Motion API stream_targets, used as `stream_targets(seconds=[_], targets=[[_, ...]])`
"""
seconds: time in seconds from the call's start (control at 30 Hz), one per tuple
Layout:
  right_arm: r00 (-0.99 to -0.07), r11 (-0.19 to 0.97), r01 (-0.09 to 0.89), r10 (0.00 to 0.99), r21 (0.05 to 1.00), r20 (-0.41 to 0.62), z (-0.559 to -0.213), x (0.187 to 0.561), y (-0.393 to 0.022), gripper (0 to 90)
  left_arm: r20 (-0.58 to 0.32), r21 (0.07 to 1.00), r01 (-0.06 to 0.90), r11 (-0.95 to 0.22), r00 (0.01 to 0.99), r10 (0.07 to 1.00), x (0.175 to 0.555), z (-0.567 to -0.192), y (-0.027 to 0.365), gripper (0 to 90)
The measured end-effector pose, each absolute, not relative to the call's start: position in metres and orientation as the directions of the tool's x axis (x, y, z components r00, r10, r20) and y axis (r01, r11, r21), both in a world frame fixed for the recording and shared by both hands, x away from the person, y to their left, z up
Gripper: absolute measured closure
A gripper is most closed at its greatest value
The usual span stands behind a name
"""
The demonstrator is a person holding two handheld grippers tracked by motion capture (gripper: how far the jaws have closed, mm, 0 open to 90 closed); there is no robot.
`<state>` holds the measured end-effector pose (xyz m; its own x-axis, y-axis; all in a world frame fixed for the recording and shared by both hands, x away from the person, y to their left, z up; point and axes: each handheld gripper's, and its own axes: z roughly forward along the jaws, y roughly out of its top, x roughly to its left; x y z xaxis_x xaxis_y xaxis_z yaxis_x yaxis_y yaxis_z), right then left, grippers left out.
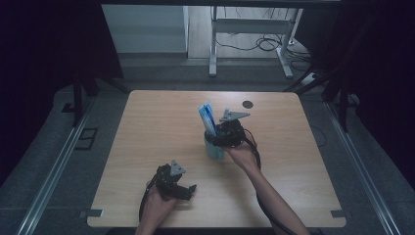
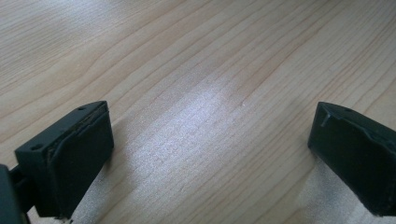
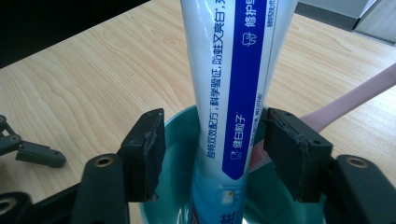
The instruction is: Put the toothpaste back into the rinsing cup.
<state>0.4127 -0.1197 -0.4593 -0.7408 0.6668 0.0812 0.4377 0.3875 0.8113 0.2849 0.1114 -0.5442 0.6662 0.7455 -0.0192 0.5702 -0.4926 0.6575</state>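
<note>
A blue-and-white toothpaste tube [image 1: 207, 117] [image 3: 233, 84] stands upright in a teal cup [image 1: 214, 149] [image 3: 180, 149] near the table's middle. A pink handle [image 3: 355, 100] leans out of the same cup. My right gripper [image 1: 221, 136] [image 3: 215, 135] hangs over the cup's mouth with its jaws on either side of the tube. It is open: a gap shows between the left pad and the tube. My left gripper [image 1: 188, 191] [image 2: 212, 121] rests low near the front edge, open wide over bare wood.
The wooden table [image 1: 161, 127] has a small dark round mark [image 1: 247, 104] at the back right. Beyond its far edge stands a white desk frame [image 1: 244, 34] with cables on the floor. Metal rails [image 1: 54, 171] run along both sides.
</note>
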Motion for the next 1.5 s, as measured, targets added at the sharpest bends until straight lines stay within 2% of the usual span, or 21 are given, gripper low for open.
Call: stream_targets(seconds=[0.33, 0.73, 1.5], targets=[[-0.754, 0.387, 0.448, 0.649, 0.806, 0.107, -0.454, 0.410, -0.122, 27.6, -0.020, 0.658, 0.570, -0.492, 0.666, 0.746, 0.285, -0.544, 0.111, 0.3], [-0.770, 0.433, 0.432, 0.634, 0.791, 0.072, -0.449, 0.404, -0.122, 16.3, -0.019, 0.658, 0.570, -0.492, 0.666, 0.746, 0.285, -0.544, 0.111, 0.4], [-0.797, 0.464, 0.405, 0.601, 0.788, 0.056, -0.432, 0.382, -0.130, 14.0, -0.017, 0.659, 0.568, -0.493, 0.666, 0.745, 0.285, -0.544, 0.111, 0.3]])
